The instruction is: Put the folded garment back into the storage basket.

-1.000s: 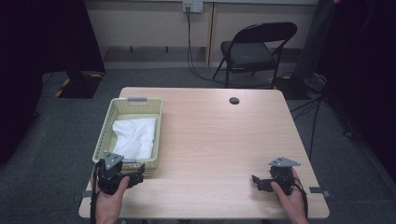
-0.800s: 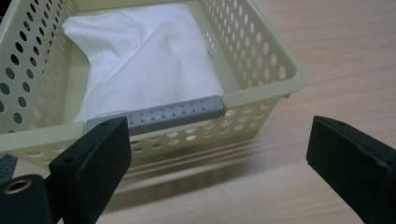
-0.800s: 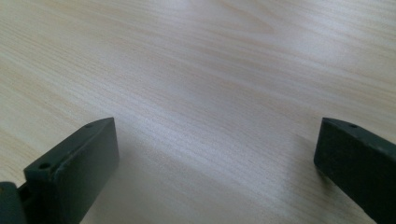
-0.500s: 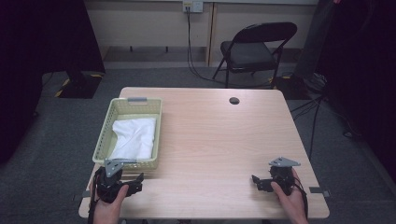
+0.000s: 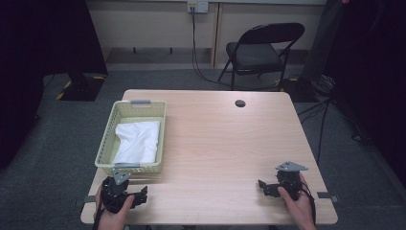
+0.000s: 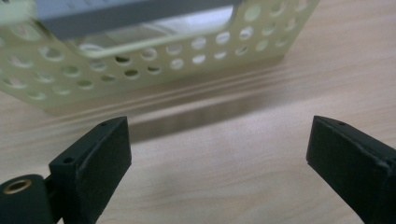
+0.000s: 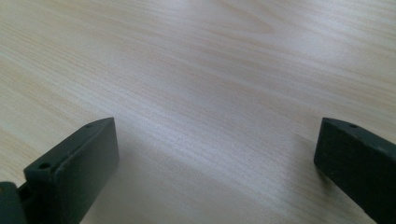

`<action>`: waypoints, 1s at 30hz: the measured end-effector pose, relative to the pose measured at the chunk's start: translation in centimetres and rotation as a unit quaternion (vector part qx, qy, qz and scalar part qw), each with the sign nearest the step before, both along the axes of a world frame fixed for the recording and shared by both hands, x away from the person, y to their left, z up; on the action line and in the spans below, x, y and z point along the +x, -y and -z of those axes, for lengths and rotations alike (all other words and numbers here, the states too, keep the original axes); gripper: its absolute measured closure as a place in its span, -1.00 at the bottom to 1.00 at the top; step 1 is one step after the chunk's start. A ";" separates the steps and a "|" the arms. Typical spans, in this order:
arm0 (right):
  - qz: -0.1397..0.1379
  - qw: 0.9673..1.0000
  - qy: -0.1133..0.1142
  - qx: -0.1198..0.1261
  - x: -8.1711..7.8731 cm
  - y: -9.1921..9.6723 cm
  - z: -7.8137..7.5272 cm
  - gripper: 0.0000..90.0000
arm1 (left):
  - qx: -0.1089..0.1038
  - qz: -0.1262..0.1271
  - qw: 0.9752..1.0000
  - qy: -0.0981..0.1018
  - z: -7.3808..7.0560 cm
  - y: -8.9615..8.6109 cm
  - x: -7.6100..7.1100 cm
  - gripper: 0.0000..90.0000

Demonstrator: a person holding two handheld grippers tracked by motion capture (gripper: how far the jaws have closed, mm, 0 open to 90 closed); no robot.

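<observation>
jaws of my left hand-held gripper (image 5: 139, 196) gape wide just beside the yellow basket (image 5: 107, 148); my right hand-held gripper (image 5: 262, 186) gapes wide over bare bench (image 5: 215, 143).

Table (image 5: 225, 143): pale wood-grain top, smooth, soft sheen w/ fine streaks running across it in both gripper views. Basket (image 5: 106, 143): pale yellow plastic, perforated walls, slightly glossy, w/ grey handle strips at the ends (plastic by the look). Cloth (image 5: 139, 141) inside: white fabric, matt, crumpled & creased. Left gripper (image 6: 219, 154) jaws: black, matt, hard plastic-looking blocks. Right gripper (image 7: 217, 163): same matt black finish. Folding chair (image 5: 261, 48): dark seat, thin black metal frame.
</observation>
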State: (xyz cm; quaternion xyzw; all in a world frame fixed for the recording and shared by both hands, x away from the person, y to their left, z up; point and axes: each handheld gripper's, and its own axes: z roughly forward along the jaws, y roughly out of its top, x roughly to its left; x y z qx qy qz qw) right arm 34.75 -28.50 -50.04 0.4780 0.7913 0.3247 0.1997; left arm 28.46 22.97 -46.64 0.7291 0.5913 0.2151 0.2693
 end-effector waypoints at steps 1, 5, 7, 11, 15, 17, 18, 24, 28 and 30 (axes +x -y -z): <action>0.000 1.000 0.000 0.000 0.0 0.0 0.0 -1.00 | -0.004 -0.003 1.000 -0.008 0.2 0.0 0.1 -0.87; 0.000 1.000 0.000 0.000 0.0 0.0 0.0 -1.00 | 0.009 -0.009 1.000 -0.027 1.0 0.0 0.3 -0.87; 0.000 1.000 0.000 0.000 0.0 0.0 0.0 -1.00 | 0.006 -0.011 0.999 -0.031 1.2 0.0 0.4 -0.87; 0.000 1.000 0.000 0.000 0.0 0.0 0.0 -1.00 | 0.004 -0.011 0.999 -0.045 1.6 -0.1 0.7 -0.86; 0.000 1.000 0.000 0.000 0.0 0.0 0.0 -1.00 | 0.003 -0.016 0.998 -0.054 1.8 -0.1 1.0 -0.85; 0.000 1.000 0.000 0.000 0.0 0.0 0.0 -1.00 | 0.009 -0.015 0.998 -0.053 1.9 -0.1 1.0 -0.85; 0.000 1.000 0.000 0.000 0.0 0.0 0.0 -1.00 | 0.009 -0.015 0.998 -0.053 1.9 0.0 1.0 -0.88; 0.000 1.000 0.001 0.000 -0.1 0.0 0.0 -1.00 | 0.008 -0.019 0.998 -0.052 2.1 -0.1 1.1 -1.00; 0.000 1.000 0.001 0.000 -0.1 0.0 0.0 -1.00 | 0.007 -0.019 0.999 -0.048 2.2 -0.1 1.0 -1.00; 0.002 1.000 0.000 0.001 -0.1 0.0 0.0 -1.00 | 0.005 -0.018 0.999 -0.047 2.2 -0.2 1.0 -1.00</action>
